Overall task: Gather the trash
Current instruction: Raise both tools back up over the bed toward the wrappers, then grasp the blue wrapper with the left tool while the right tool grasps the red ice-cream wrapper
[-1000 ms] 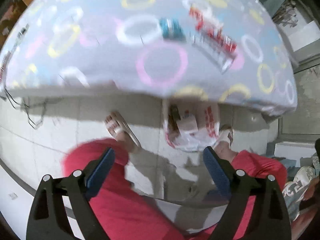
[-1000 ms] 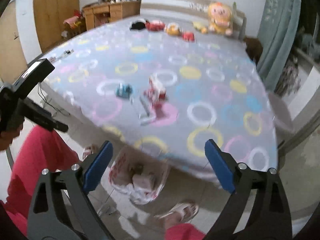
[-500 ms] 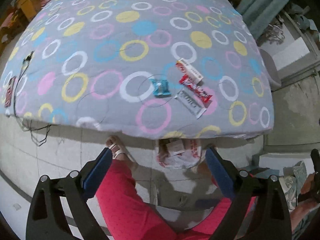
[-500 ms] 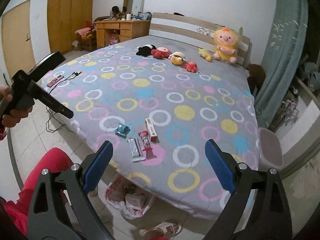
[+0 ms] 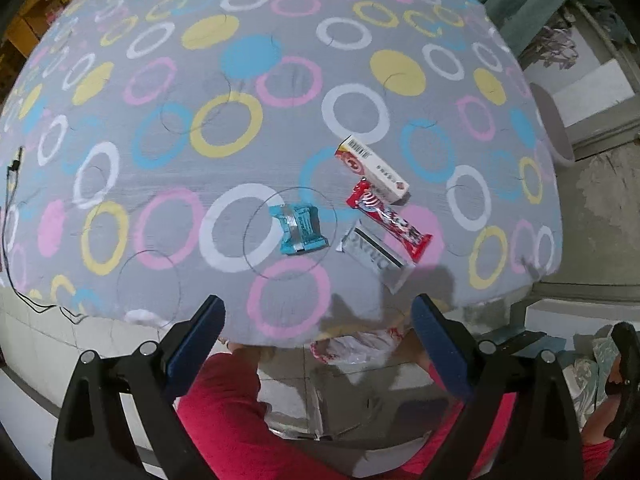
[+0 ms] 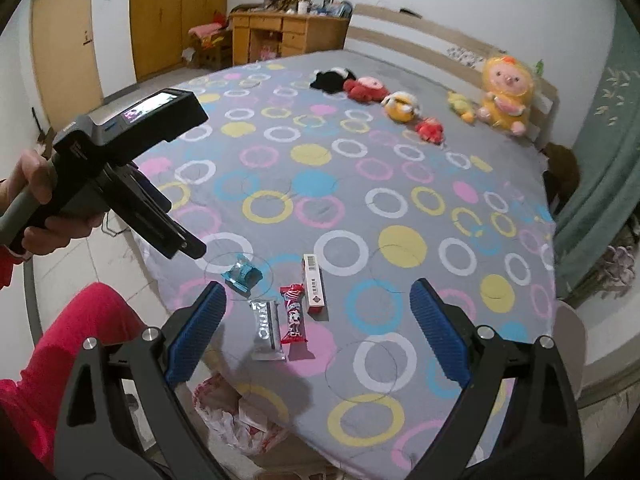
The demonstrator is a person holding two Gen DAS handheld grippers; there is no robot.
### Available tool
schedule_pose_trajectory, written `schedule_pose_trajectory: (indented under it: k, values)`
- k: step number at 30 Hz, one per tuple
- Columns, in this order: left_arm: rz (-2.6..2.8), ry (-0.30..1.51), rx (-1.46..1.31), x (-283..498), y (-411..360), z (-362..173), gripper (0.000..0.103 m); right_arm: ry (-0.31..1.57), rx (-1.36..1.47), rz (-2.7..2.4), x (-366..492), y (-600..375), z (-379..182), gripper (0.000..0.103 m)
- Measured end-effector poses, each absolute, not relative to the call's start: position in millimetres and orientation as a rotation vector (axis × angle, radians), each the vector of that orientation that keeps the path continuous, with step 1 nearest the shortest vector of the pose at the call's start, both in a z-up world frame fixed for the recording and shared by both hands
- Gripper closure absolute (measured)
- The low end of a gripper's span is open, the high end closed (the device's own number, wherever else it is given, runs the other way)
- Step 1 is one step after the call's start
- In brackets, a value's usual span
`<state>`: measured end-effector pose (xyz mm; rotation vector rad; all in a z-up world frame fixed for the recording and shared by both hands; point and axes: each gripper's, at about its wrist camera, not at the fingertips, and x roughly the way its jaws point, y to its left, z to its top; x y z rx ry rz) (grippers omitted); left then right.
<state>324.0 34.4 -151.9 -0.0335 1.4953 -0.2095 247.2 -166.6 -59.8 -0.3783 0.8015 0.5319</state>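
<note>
Approach step: left gripper [image 5: 316, 332] and right gripper [image 6: 318, 318], jaws wide and empty, over bed [image 5: 280, 80]. Next: descend, pinch blue wrapper [image 5: 299, 229], carry to bag [image 6: 236, 420].

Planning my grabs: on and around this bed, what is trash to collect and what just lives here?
Job: blue wrapper, silver wrapper, red wrapper, white-and-red box, trash bag.

Lying about: plush toys, cable, desk.
</note>
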Motion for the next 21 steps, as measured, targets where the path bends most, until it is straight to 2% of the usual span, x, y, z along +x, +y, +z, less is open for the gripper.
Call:
schedule_pose_trajectory:
  k: [18,21]
  values:
    - [-0.167,1.646,-0.126,381,47,-261,0.011,1.049,-0.459,0.612,319,-129,-189,0.012]
    - [-0.160,1.663,-0.126,385,47,-275,0.011,1.087,-0.468,0.622,325,-125,-210,0.016]
